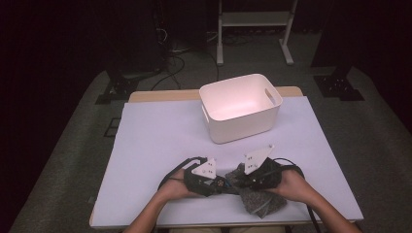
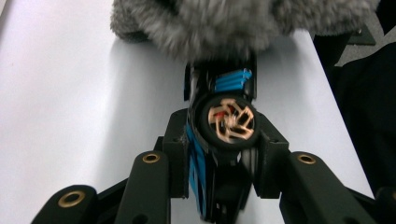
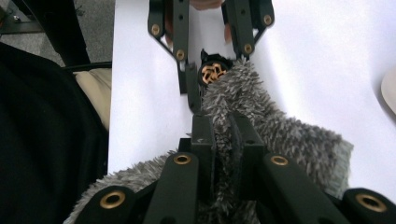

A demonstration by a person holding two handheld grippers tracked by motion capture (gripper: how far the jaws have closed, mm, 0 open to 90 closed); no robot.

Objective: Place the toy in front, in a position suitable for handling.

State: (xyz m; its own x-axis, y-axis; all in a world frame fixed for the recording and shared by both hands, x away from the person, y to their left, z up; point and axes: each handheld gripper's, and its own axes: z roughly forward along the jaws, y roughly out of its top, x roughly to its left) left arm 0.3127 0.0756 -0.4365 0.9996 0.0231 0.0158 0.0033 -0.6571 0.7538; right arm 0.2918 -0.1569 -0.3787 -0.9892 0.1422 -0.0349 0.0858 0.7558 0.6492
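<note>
At the near edge of the table, two forearms come in from below, each hand bearing a gripper. The left gripper is clamped on a toy car, black with blue stripes and a copper-spoked wheel; in the left gripper view the car is seen pinched between the two black jaws, turned on its side so that the wheel faces the camera. The right gripper is clenched on a grey fluffy cloth; in the right gripper view the pile is seen squeezed between the jaws and spread out on both sides of them. The two grippers are pointed at each other, nearly tip to tip, just above the white table cover. The car's front end is seen touching the cloth, its nose lost in the fibres in the left gripper view. Part of the cloth is laid on the table under the right hand. Farther off, well apart from the grippers, a white bin with handle cut-outs is stood at the far middle of the table. Beyond the table, a dark floor with cables and a white frame is seen.
</note>
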